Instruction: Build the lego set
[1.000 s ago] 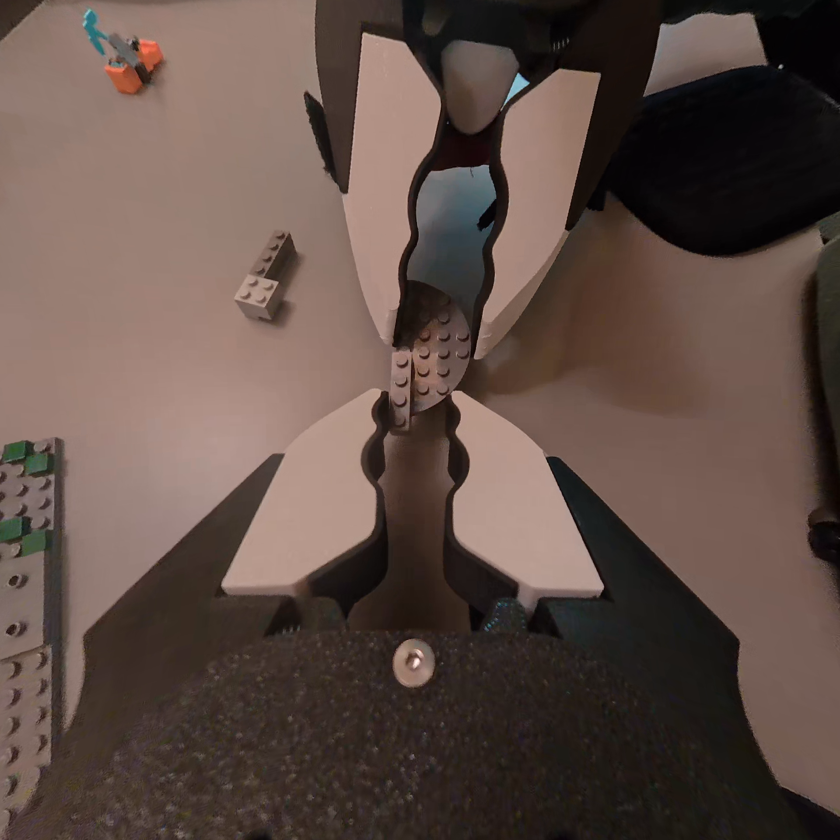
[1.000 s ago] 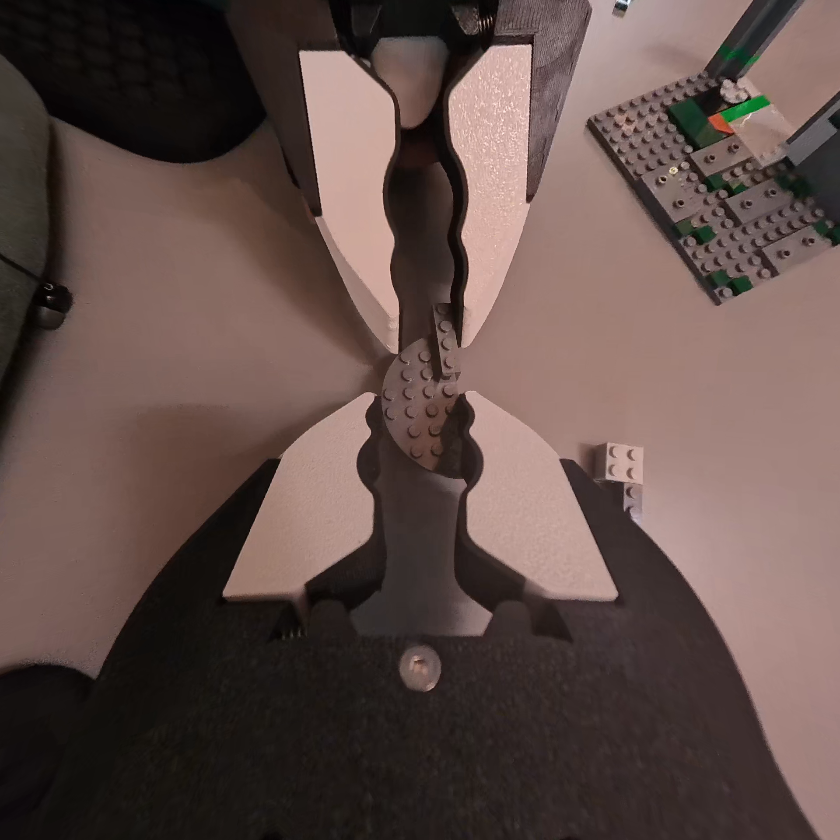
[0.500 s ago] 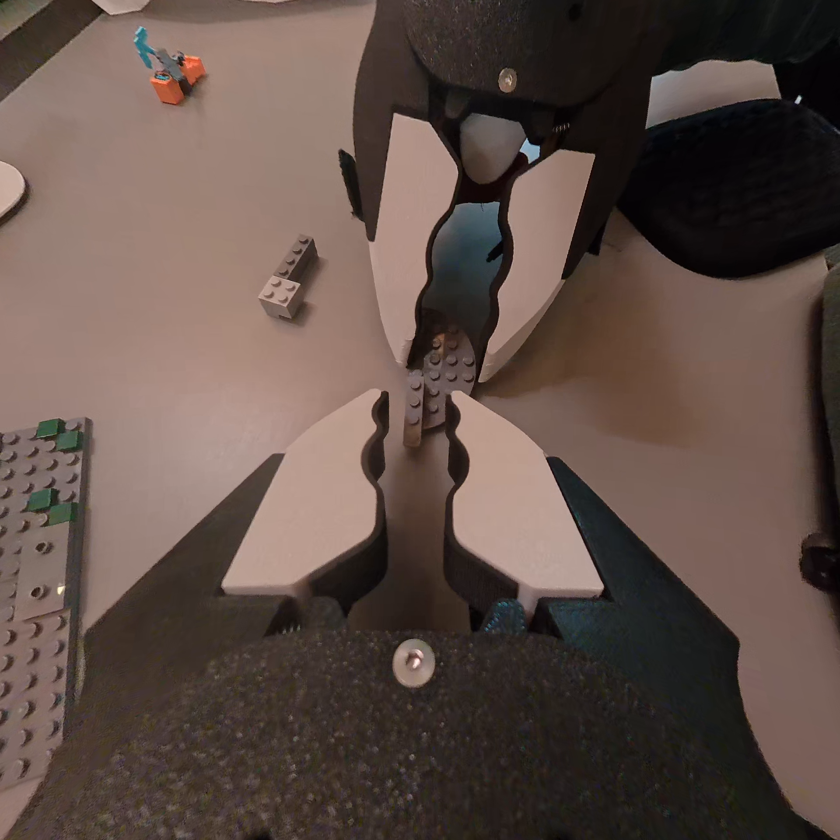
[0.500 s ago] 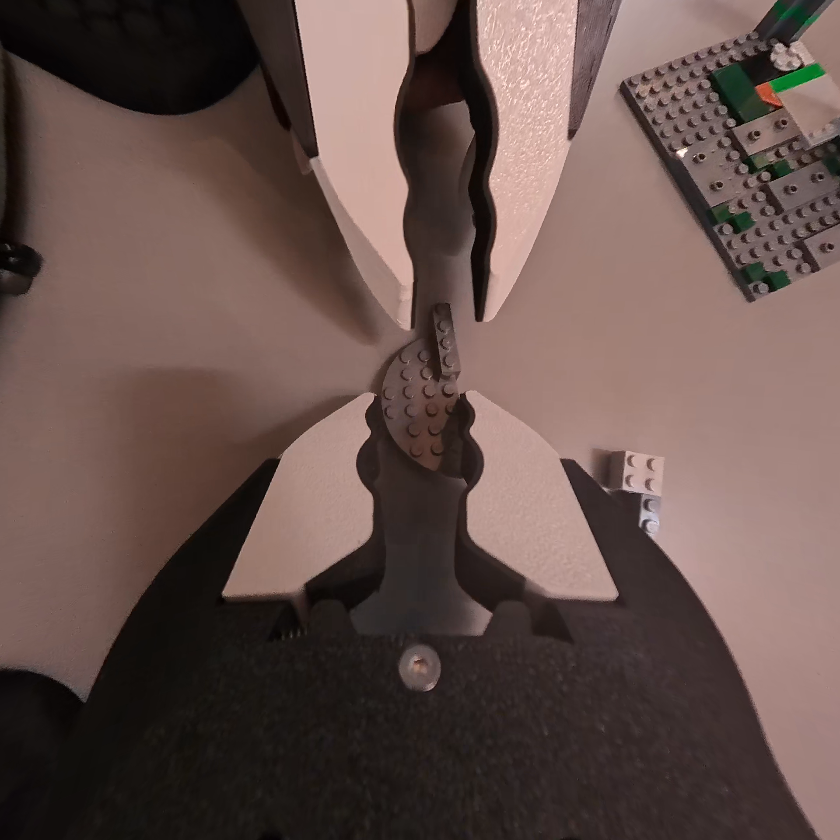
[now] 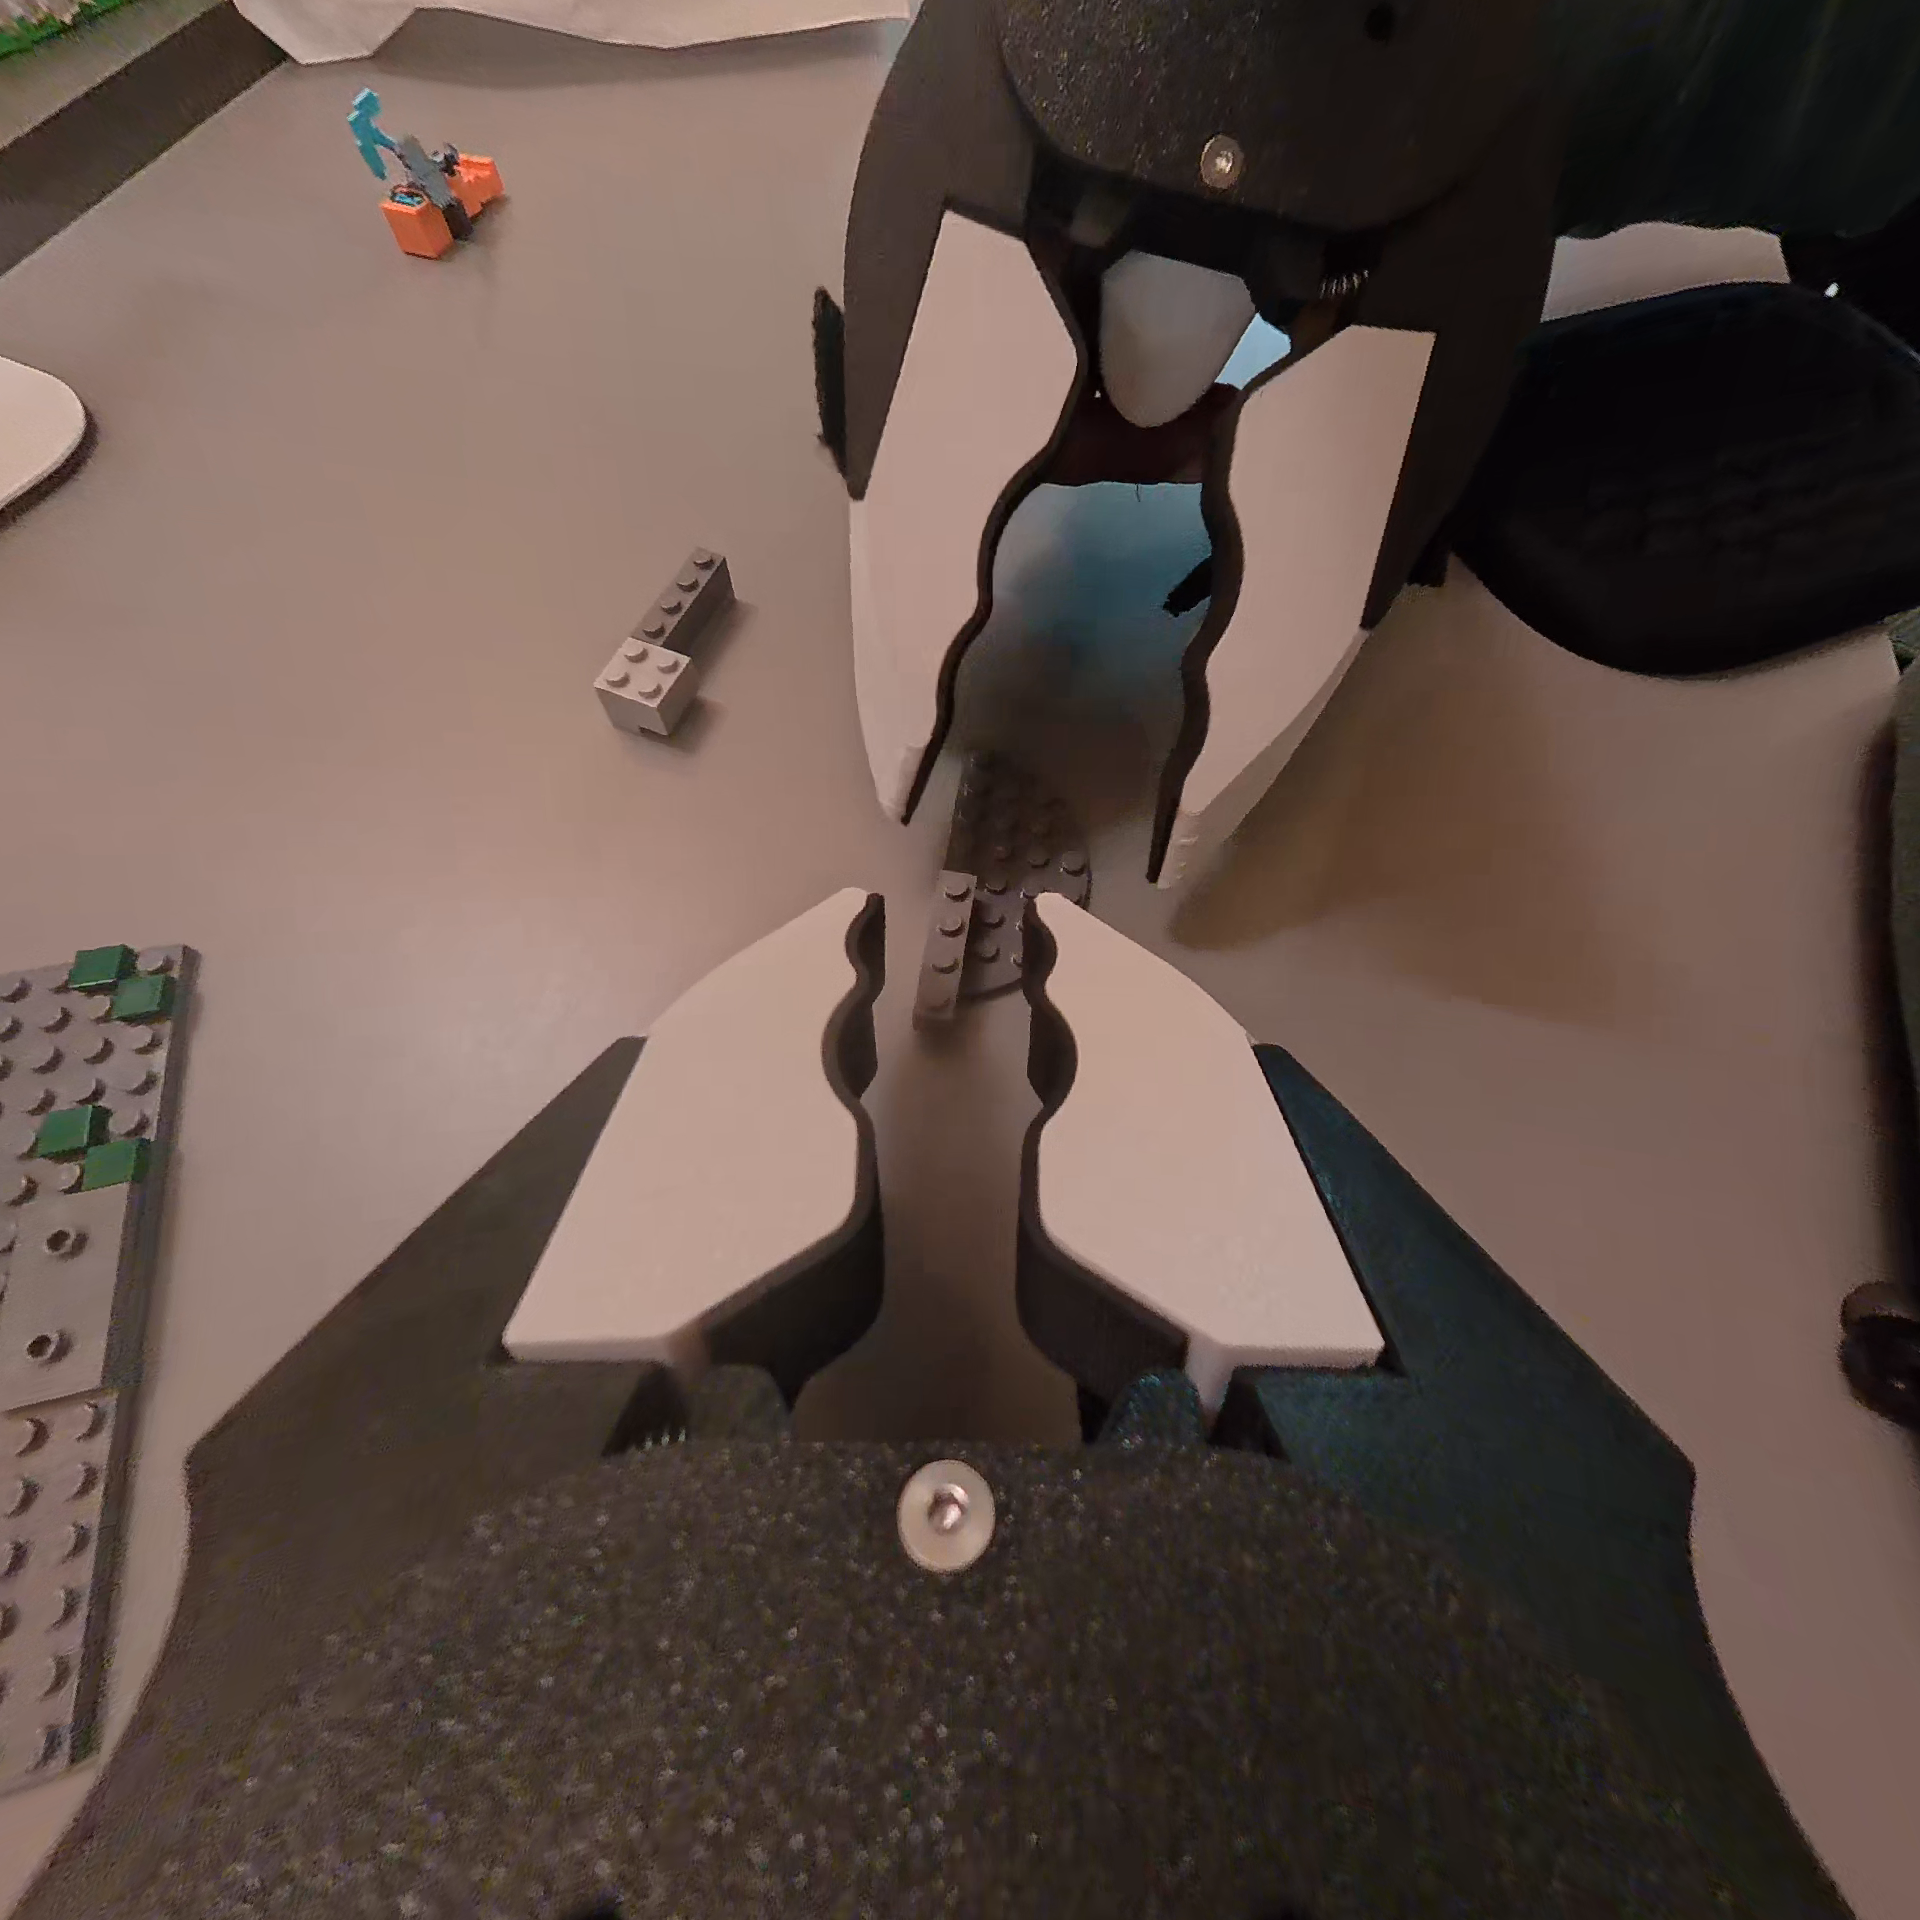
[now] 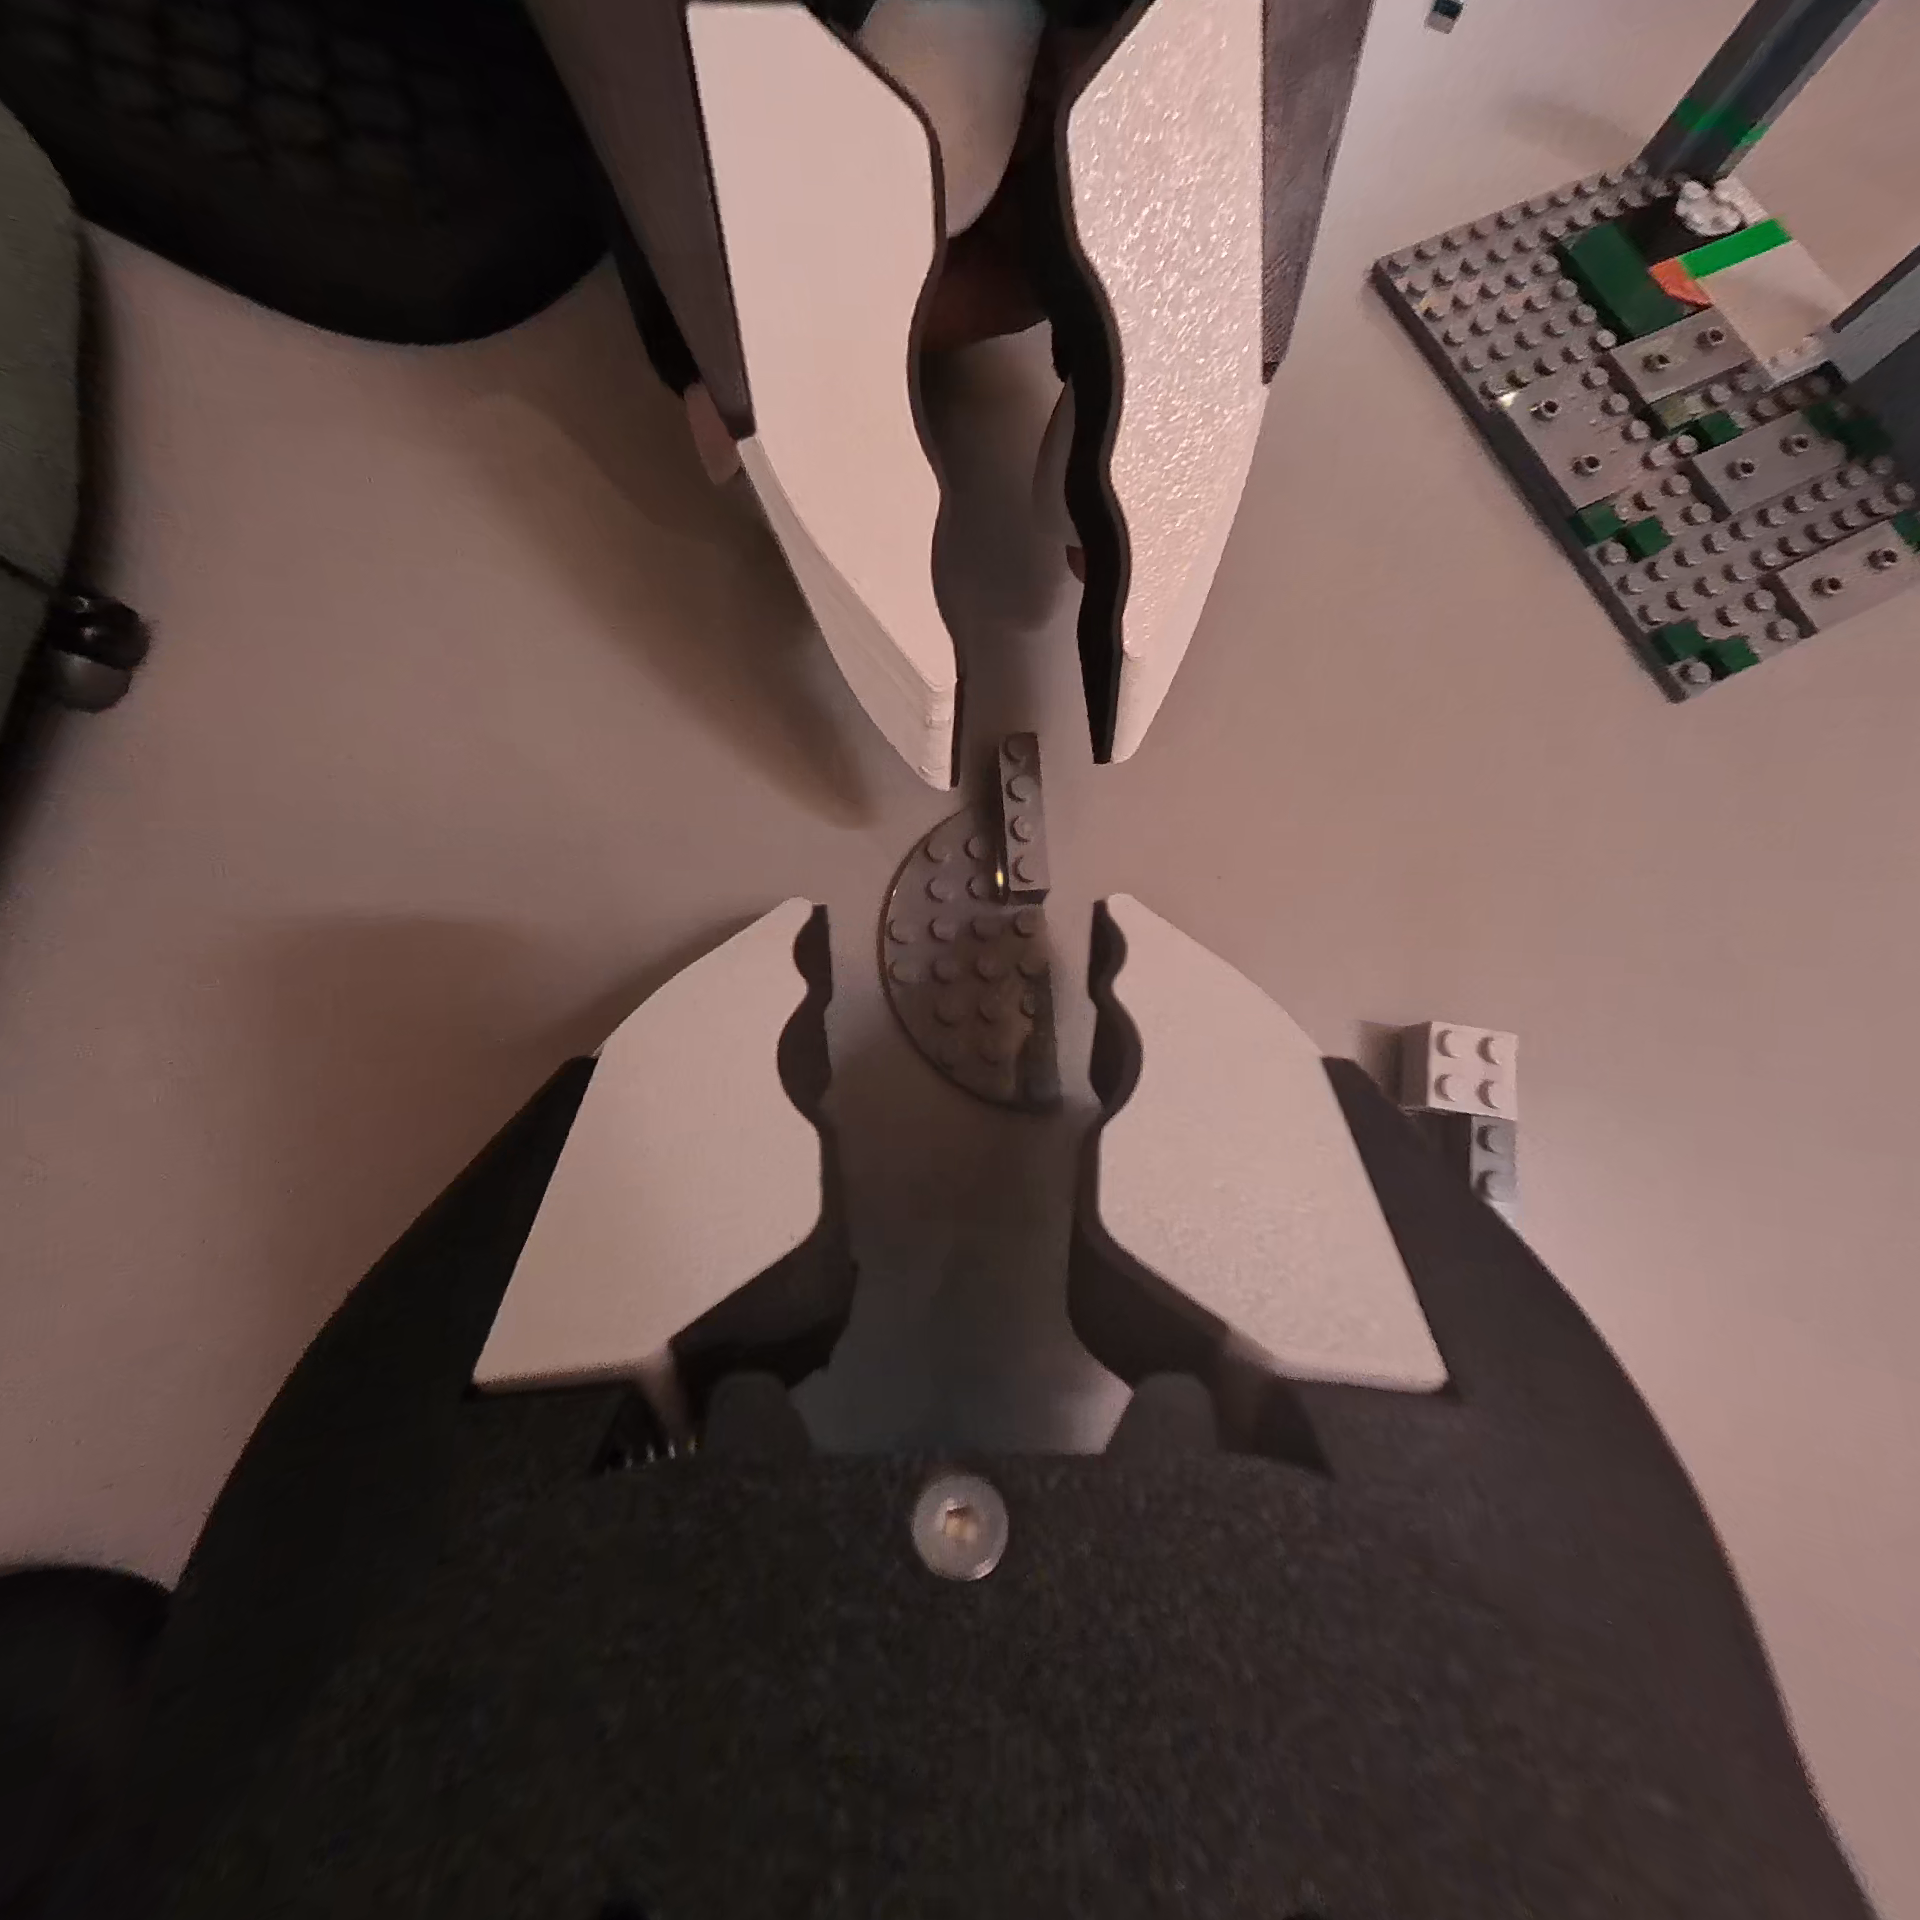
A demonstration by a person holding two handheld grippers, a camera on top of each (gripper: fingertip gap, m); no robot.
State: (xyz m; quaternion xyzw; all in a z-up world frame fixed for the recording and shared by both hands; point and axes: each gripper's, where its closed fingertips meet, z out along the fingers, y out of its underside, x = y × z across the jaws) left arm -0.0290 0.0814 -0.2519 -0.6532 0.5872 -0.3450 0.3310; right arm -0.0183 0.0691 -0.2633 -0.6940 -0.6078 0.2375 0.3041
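A dark grey half-round plate [image 6: 956,987] with a narrow grey plate [image 6: 1020,810] stuck along its straight edge lies flat on the table. My right gripper [image 6: 956,909] is open around the half-round plate without touching it. My left gripper [image 5: 954,909] faces it, open, with the narrow plate [image 5: 948,951] between its tips and the half-round plate [image 5: 1023,831] just beyond. In the left wrist view the right gripper [image 5: 1039,842] stands opposite with its jaws wide apart. In the right wrist view the left gripper [image 6: 1023,764] shows at the top.
Two joined grey bricks [image 5: 665,644] lie to the left, also in the right wrist view [image 6: 1460,1060]. A grey studded baseplate with green tiles [image 5: 73,1247] [image 6: 1662,468] is off to the side. A small orange build [image 5: 436,197] sits far back. A black chair [image 5: 1714,468] borders the table. My left and right fingertips are right by each other.
My right gripper has opened and let go of the half-round plate, which now rests on the table. Both grippers have drawn back a little from each other.
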